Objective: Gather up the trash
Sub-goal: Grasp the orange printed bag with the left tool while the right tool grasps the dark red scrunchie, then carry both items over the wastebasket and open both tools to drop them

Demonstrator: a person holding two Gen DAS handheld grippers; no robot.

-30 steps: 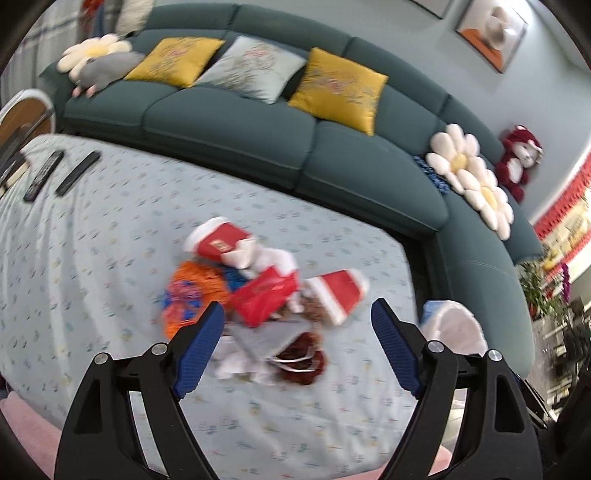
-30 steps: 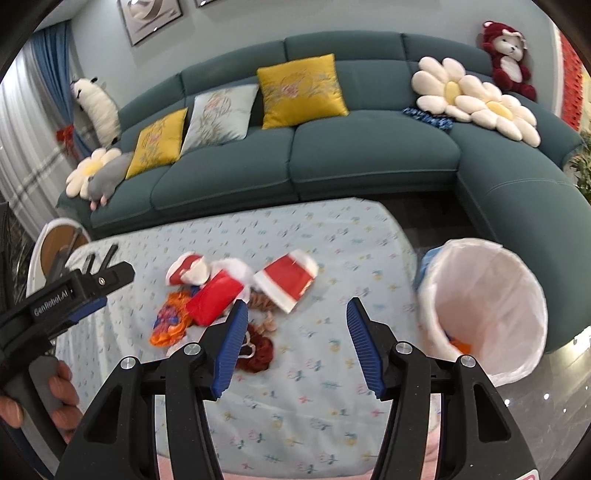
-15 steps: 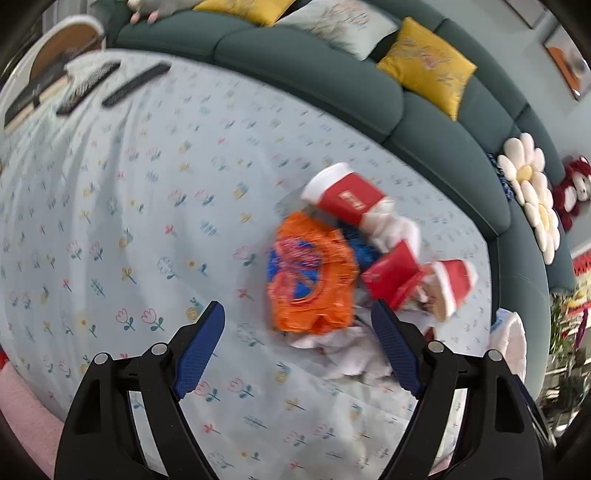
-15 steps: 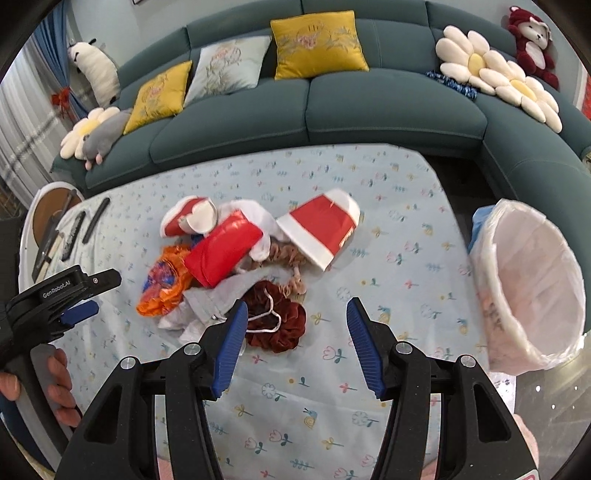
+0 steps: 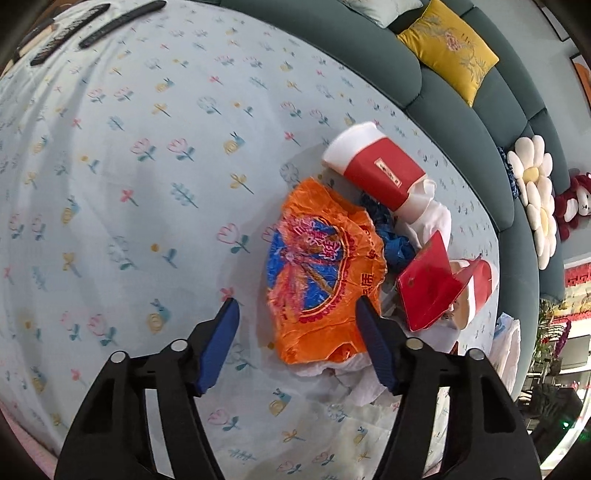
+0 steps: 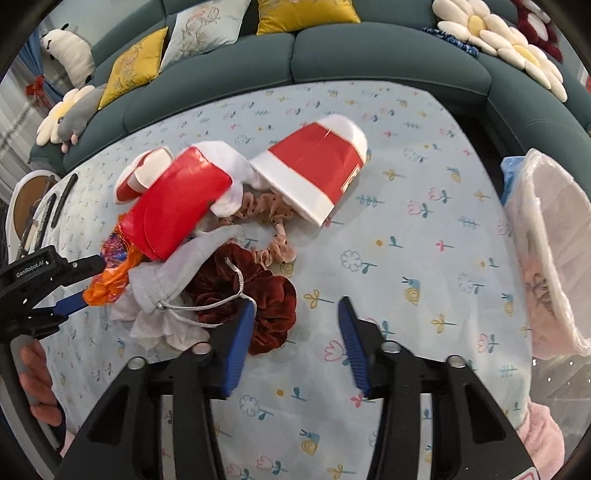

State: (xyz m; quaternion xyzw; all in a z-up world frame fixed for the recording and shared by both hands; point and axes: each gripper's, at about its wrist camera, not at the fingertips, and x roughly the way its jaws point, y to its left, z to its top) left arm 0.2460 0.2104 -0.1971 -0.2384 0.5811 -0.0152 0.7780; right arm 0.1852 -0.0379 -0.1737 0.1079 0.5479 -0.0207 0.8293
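The left claw is released, its blue pads spread wide over the near edge of an orange wrapper that lies flat on the table. The wrapper's lower part sits between the two pads; whether either pad touches it cannot be told. Beyond the wrapper, ahead and to the claw's right, a red cup lies on its side with its white rim pointing away to the left. Just right of the wrapper are a crumpled blue scrap and a folded red card, with white tissue between cup and card. Far ahead on the left, two remotes rest near the table's edge, by the sofa.

The right claw is also released and holds nothing. Its left pad stands just at the near edge of a dark red scrunchie, over which a silver cord loops from a grey pouch. Its right pad is over bare cloth. Ahead of this claw lie a pink scrunchie and a second red cup, tipped over. To the claw's left the card tops the pile, with the wrapper beneath it, beside the other claw. Well off to the right, past the table's edge, stands a bin lined with a white bag.
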